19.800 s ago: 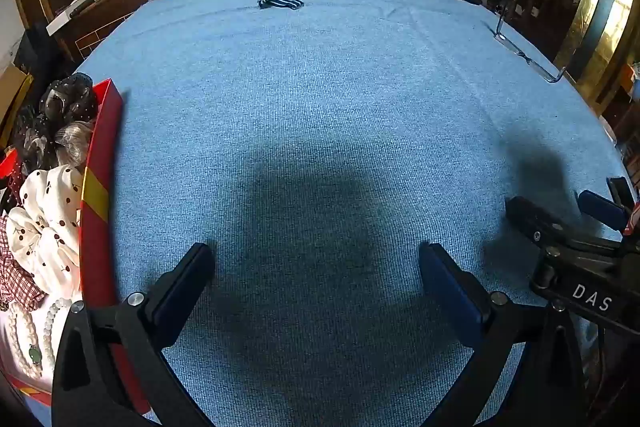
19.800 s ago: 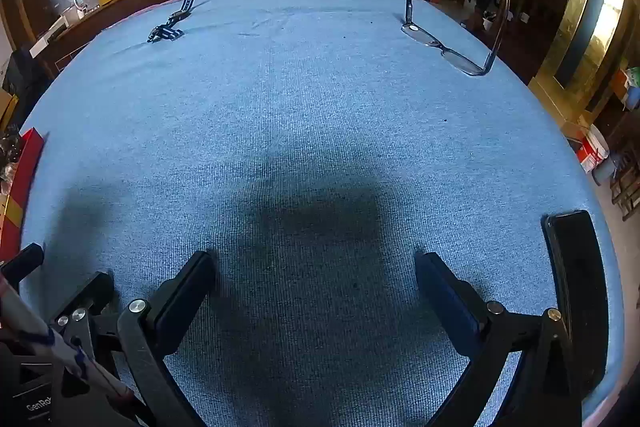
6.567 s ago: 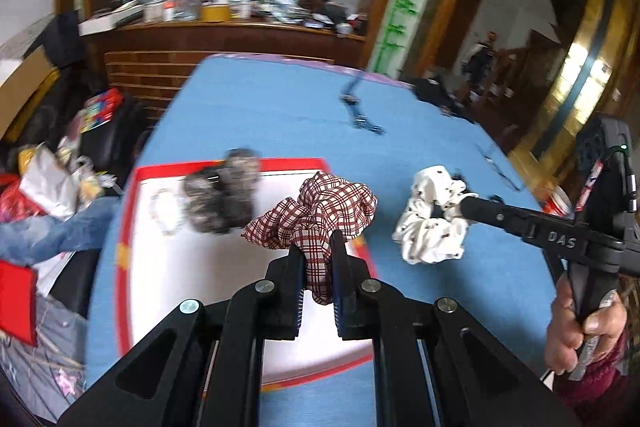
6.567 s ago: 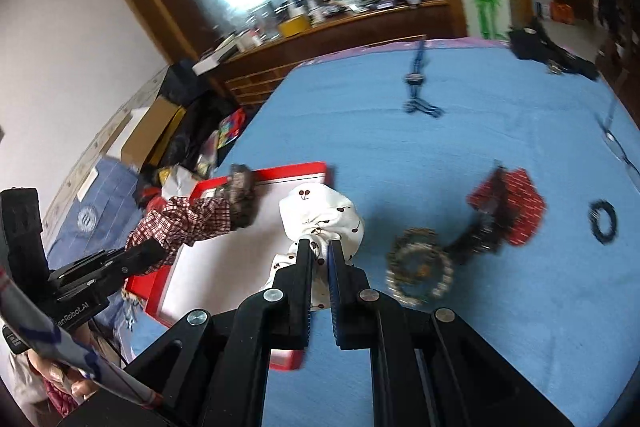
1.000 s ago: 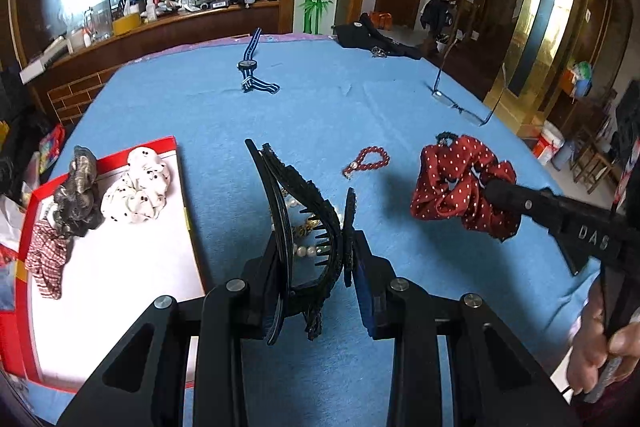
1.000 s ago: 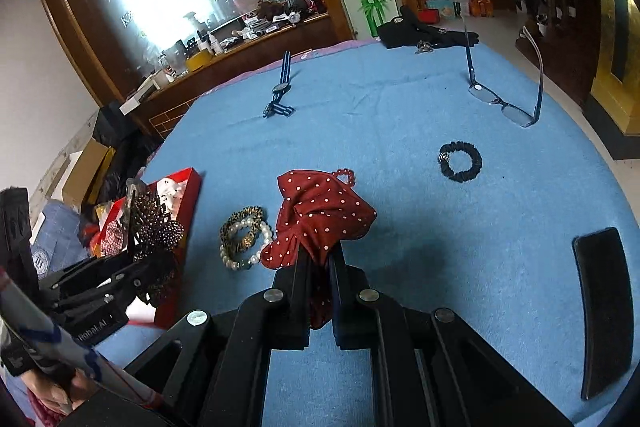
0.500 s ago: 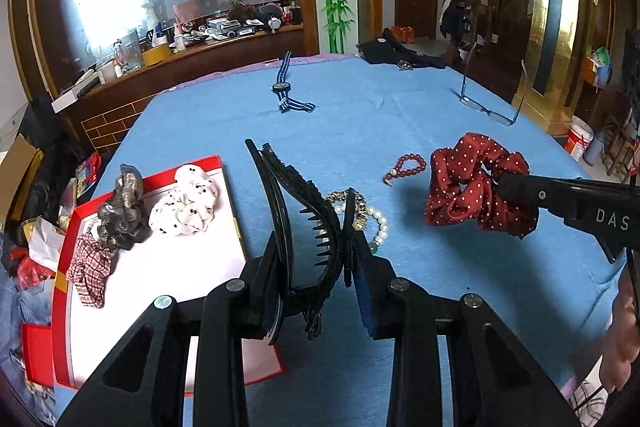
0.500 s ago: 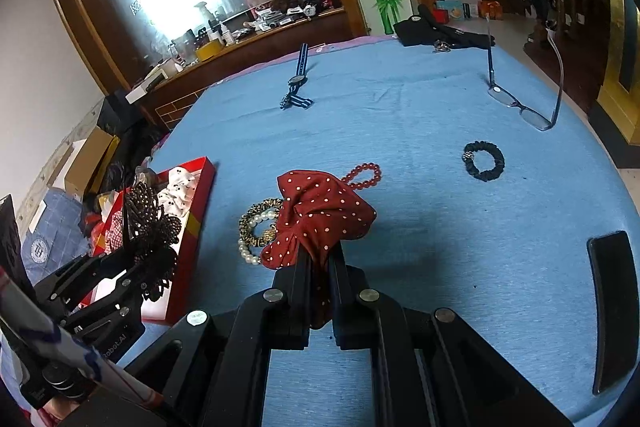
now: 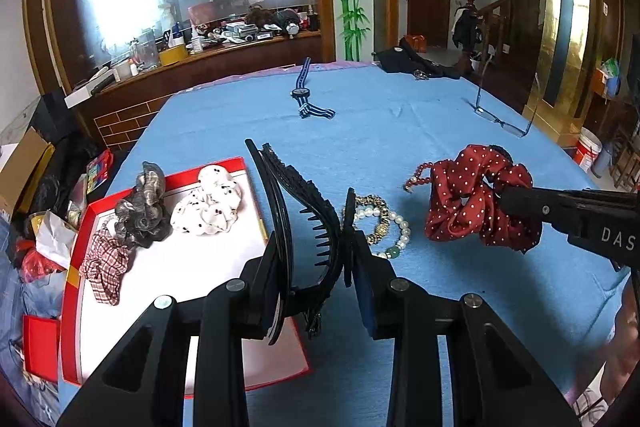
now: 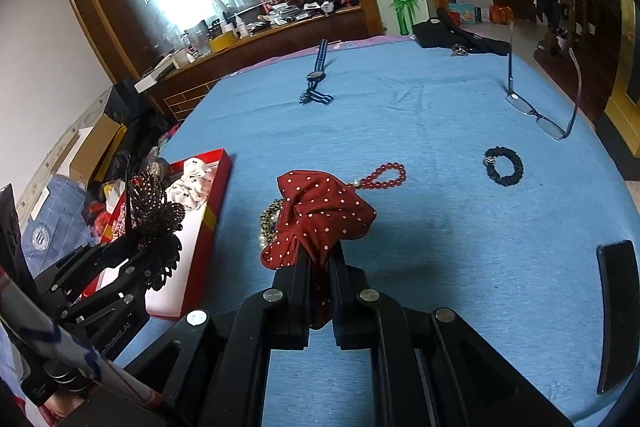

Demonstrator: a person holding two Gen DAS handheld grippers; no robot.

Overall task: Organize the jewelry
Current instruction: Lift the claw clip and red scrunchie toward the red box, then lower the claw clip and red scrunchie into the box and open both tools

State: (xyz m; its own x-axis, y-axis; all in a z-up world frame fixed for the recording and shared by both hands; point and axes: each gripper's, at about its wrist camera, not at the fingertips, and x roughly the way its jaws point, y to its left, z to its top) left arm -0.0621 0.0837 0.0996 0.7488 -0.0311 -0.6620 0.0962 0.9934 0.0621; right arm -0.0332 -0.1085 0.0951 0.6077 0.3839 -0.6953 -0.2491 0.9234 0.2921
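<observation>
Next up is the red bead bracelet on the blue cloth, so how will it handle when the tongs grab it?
The red bead bracelet is probably floppy: it lies as a slack loop of small beads. The round, glossy beads may slip between flat tongs. It looks light and should drag on the blue cloth rather than roll.

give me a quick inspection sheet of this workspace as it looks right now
surface: blue tablecloth, flat.
job's things: red tray holds plaid, grey and white scrunchies; pearl bracelets, red bead bracelet and black scrunchie lie on the cloth.
clutter: glasses, striped-band watch, dark garment at the far edge.
grippers: left gripper shut on black claw hair clip; right gripper shut on red polka-dot scrunchie.
cables: nothing seen.
surroundings: cluttered wooden counter, boxes and bags on the floor beside the tray.
</observation>
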